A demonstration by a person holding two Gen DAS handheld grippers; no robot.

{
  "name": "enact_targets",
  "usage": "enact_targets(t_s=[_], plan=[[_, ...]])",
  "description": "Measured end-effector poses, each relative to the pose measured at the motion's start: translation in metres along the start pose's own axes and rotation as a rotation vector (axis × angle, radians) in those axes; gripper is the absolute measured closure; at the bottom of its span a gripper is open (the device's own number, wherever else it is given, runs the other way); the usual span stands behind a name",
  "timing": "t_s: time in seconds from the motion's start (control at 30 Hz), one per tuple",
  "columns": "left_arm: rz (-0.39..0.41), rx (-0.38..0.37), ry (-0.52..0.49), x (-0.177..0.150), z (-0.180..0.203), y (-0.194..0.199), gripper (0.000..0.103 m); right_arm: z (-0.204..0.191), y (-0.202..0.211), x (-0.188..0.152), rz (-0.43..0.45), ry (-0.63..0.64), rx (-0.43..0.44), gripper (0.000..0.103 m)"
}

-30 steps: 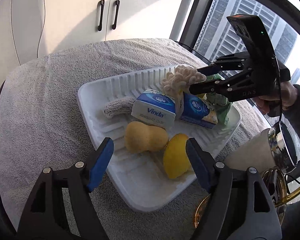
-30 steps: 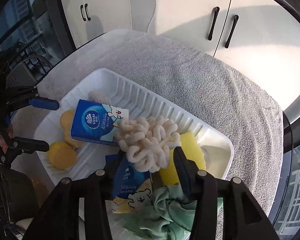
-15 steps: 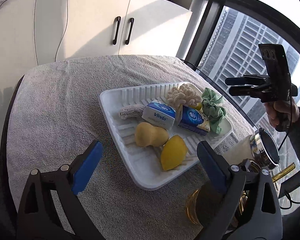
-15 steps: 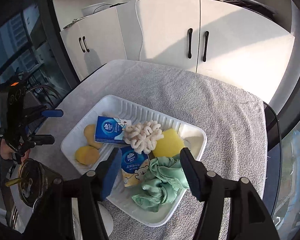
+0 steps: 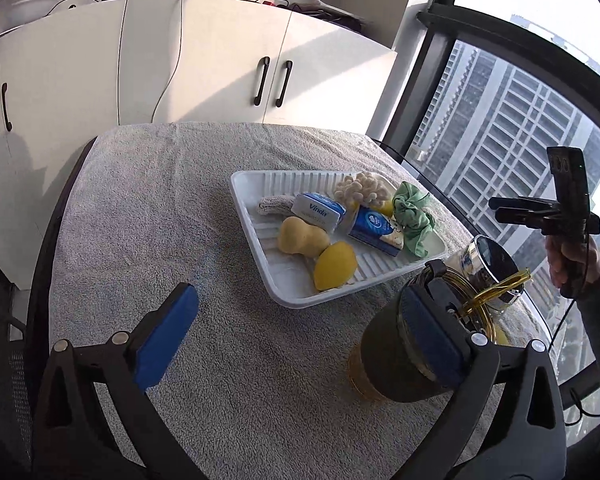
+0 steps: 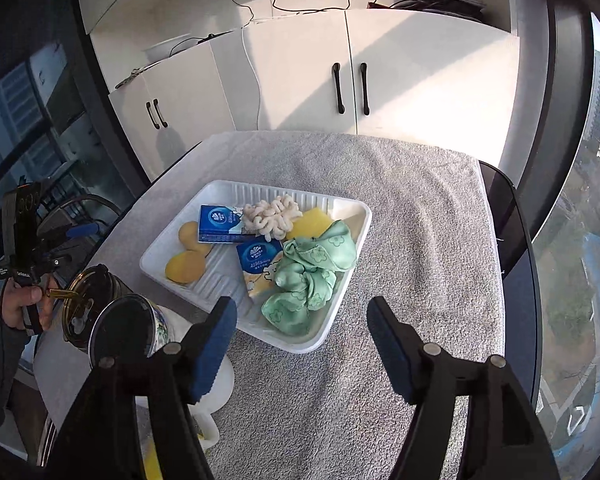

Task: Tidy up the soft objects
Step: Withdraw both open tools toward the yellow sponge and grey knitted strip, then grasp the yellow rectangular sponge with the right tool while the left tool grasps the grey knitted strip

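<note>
**Both hands backed off, tray loaded**

Left hand-held gripper [image 5: 296,336]: jaws at their widest, just been opening, nothing between the pads; it hangs over the bare towel-covered counter [image 5: 160,216], near side of the tray. A dark tumbler [image 5: 400,356] stands just beside its right finger

White ribbed tray [image 5: 244,184], centre of counter, holds the soft things, left to right in the left wrist view: knit roll [image 5: 274,205], Vinda tissue pack [image 5: 318,210], tan sponge [image 5: 300,236], yellow sponge [image 5: 335,266], second tissue pack [image 5: 374,229], cream chenille mitt [image 5: 362,190], green cloth [image 5: 414,216]. A flat yellow sponge [image 6: 310,220] lies under the mitt's edge

Right hand-held gripper [image 6: 300,340]: partly open, jaws just been opening, empty; it hangs clear of the tray's near corner, the green cloth nearest

Judgement: release step looks finished and all visible soft items sit inside the tray. Cloth drapes toward the rim. Next move, if any, calls for a tuck of that cloth or a check for strays outside the tray; none visible
</note>
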State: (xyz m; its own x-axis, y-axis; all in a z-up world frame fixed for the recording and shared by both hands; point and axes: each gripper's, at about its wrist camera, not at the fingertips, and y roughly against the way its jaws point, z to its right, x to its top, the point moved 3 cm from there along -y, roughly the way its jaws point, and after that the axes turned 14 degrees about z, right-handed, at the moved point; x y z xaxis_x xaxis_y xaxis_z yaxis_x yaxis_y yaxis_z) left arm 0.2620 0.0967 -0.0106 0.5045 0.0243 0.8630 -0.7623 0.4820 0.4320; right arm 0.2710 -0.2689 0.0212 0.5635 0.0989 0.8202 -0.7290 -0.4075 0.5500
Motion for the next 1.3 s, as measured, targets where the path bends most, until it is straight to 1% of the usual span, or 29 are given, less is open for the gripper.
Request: enact_targets(t_s=[0.17, 0.23, 0.33, 0.47, 0.57, 0.63, 0.73, 0.8, 0.87, 0.97, 1.1, 1.17, 1.23, 1.3], plan=[[0.036, 0.038, -0.008, -0.021, 0.021, 0.034, 0.0, -0.011, 0.033, -0.031, 0.035, -0.029, -0.006, 0.031], [0.032, 0.04, -0.01, -0.034, 0.032, 0.043, 0.0, -0.018, 0.044, -0.047, 0.041, -0.041, -0.008, 0.028], [0.022, 0.025, 0.001, -0.054, 0.044, 0.052, 0.0, -0.027, 0.052, -0.069, 0.04, -0.062, 0.002, 0.028], [0.0, 0.038, 0.029, -0.077, 0.054, 0.06, 0.0, -0.031, 0.058, -0.097, 0.025, -0.119, -0.004, 0.028], [-0.001, 0.082, 0.043, -0.091, 0.062, 0.07, 0.0, -0.034, 0.066, -0.118, 0.012, -0.177, -0.017, 0.028], [-0.004, 0.097, 0.064, -0.101, 0.068, 0.076, 0.0, -0.041, 0.073, -0.132, 0.016, -0.198, -0.024, 0.028], [-0.02, 0.124, 0.081, -0.119, 0.084, 0.079, 0.0, -0.059, 0.082, -0.15, 0.035, -0.191, -0.036, 0.027], [-0.024, 0.11, 0.089, -0.132, 0.097, 0.08, 0.0, -0.075, 0.086, -0.161, 0.047, -0.174, -0.05, 0.027], [-0.028, 0.112, 0.068, -0.14, 0.112, 0.078, 0.0, -0.091, 0.085, -0.17, 0.047, -0.15, -0.048, 0.027], [-0.033, 0.099, 0.023, -0.147, 0.133, 0.073, 0.0, -0.112, 0.077, -0.175, 0.048, -0.091, -0.051, 0.027], [-0.042, 0.086, -0.03, -0.149, 0.154, 0.062, 0.0, -0.128, 0.063, -0.171, 0.055, -0.012, -0.069, 0.028], [-0.045, 0.085, -0.038, -0.146, 0.159, 0.057, 0.0, -0.13, 0.057, -0.168, 0.064, 0.022, -0.101, 0.028], [-0.055, 0.092, -0.047, -0.145, 0.161, 0.05, 0.0, -0.127, 0.05, -0.167, 0.065, 0.028, -0.119, 0.028], [-0.07, 0.095, -0.065, -0.145, 0.166, 0.043, 0.0, -0.123, 0.043, -0.168, 0.053, 0.024, -0.129, 0.033]])
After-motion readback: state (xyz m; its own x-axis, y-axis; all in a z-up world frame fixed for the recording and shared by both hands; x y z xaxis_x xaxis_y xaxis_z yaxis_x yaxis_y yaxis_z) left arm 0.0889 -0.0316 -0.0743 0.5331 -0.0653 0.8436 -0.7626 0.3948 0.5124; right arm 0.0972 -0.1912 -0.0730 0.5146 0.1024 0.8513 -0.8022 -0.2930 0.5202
